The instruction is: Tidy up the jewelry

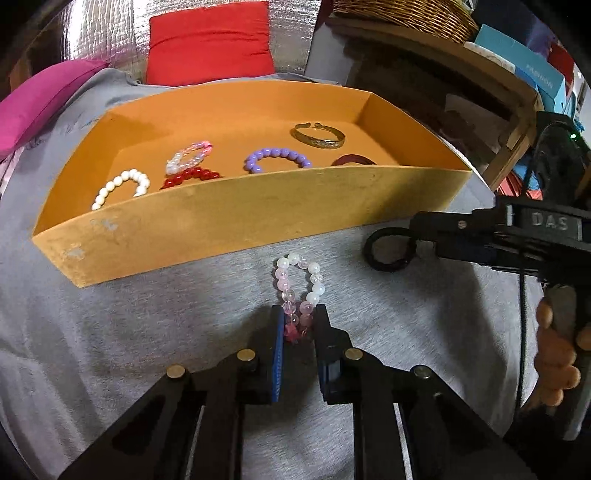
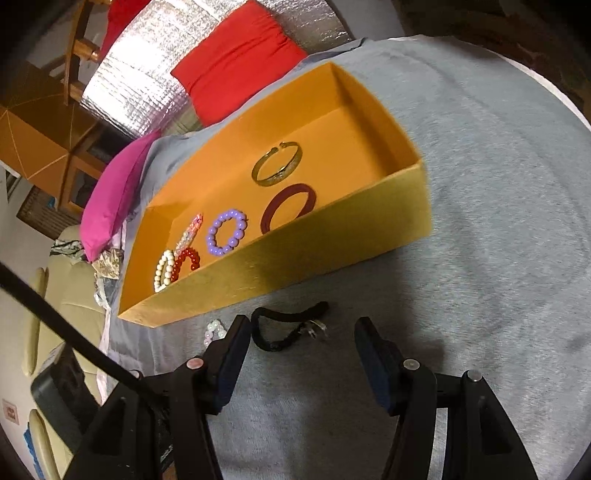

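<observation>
A pink and white bead bracelet (image 1: 299, 284) lies on the grey cloth just in front of the orange box (image 1: 240, 225). My left gripper (image 1: 299, 323) is shut on its near end. A black band (image 2: 284, 332) with a small silver charm rests on the cloth between the tips of my right gripper (image 2: 303, 328), close to the left finger; the jaws stand open and apart from it. In the left wrist view the right gripper (image 1: 421, 236) reaches in from the right over the black band (image 1: 388, 251). The box holds several bracelets: white (image 1: 122, 184), red (image 1: 192, 175), purple (image 1: 277, 157) and a gold bangle (image 1: 319, 134).
A red cushion (image 1: 208, 40) and a magenta cushion (image 1: 40, 99) lie behind the box against silver foil sheeting. A wicker basket (image 1: 406, 11) sits on a wooden shelf at the back right. A person's hand (image 1: 554, 354) grips the right gripper's handle. Grey cloth (image 2: 498, 184) stretches to the right.
</observation>
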A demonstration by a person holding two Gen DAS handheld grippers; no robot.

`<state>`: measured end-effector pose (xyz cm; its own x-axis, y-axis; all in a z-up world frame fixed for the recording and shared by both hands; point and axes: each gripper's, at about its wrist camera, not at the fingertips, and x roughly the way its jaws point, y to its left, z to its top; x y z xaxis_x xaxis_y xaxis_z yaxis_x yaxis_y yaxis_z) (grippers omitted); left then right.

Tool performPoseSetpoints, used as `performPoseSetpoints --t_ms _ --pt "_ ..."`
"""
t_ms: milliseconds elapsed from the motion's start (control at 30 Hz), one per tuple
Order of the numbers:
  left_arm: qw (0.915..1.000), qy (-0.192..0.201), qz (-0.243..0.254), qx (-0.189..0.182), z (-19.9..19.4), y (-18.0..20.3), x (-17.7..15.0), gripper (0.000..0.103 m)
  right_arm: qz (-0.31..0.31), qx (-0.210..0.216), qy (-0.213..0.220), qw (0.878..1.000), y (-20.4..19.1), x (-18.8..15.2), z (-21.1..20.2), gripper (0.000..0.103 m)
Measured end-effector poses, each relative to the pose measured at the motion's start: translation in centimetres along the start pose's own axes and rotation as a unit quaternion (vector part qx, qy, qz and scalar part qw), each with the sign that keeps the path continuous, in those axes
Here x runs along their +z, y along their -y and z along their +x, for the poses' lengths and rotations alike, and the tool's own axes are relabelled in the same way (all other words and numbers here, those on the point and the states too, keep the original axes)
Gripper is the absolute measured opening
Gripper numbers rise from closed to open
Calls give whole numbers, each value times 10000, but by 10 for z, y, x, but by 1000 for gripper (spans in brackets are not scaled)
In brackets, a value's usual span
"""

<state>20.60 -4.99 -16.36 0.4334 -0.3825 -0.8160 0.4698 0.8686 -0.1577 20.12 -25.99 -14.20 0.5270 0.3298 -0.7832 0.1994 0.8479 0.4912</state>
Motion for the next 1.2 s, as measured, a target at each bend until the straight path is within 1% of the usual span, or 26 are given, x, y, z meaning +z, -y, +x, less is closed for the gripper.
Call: performPoseSetpoints --t_ms 167,267,300,333,400,433,467,633,800,933,1033,1200 --pt "10000 -3 -34 -10 -7 -10 -3 16 -177 -179 75 9997 -8 1 10 62" --pt "10000 3 -4 -29 -15 -13 -10 16 -399 -310 146 9986 -15 0 14 61" --pt "10000 12 25 -1 -17 -13 -12 16 -530 -390 182 9977 -18 -2 14 52" --pt "10000 13 33 11 -19 -15 -13 16 -649 -465 177 9967 -20 -3 16 40" --pt "10000 5 9 5 -21 -17 -15 16 -933 -658 205 9933 -24 -6 17 33" --pt "10000 14 -8 11 -23 -19 -15 16 -1036 -698 225 9919 -26 -7 17 25" --pt "10000 29 -18 25 -24 -20 -15 16 -1096 -662 214 9915 -26 -9 16 22" --pt "10000 58 -53 26 -28 -23 -15 16 -1092 -524 230 9924 -23 -11 6 22" --pt "10000 77 -33 10 -28 -22 -14 16 -1159 -265 394 9921 -25 -13 -13 22" --pt "10000 85 -19 7 -30 -20 -15 16 -1072 -12 449 9932 -21 -13 -25 22" --pt "10000 70 -37 1 -30 -19 -15 16 -1036 25 492 9934 -19 -13 -32 22" --pt "9999 108 57 120 -32 -12 -15 16 -1012 56 483 9937 -18 -14 -35 22"
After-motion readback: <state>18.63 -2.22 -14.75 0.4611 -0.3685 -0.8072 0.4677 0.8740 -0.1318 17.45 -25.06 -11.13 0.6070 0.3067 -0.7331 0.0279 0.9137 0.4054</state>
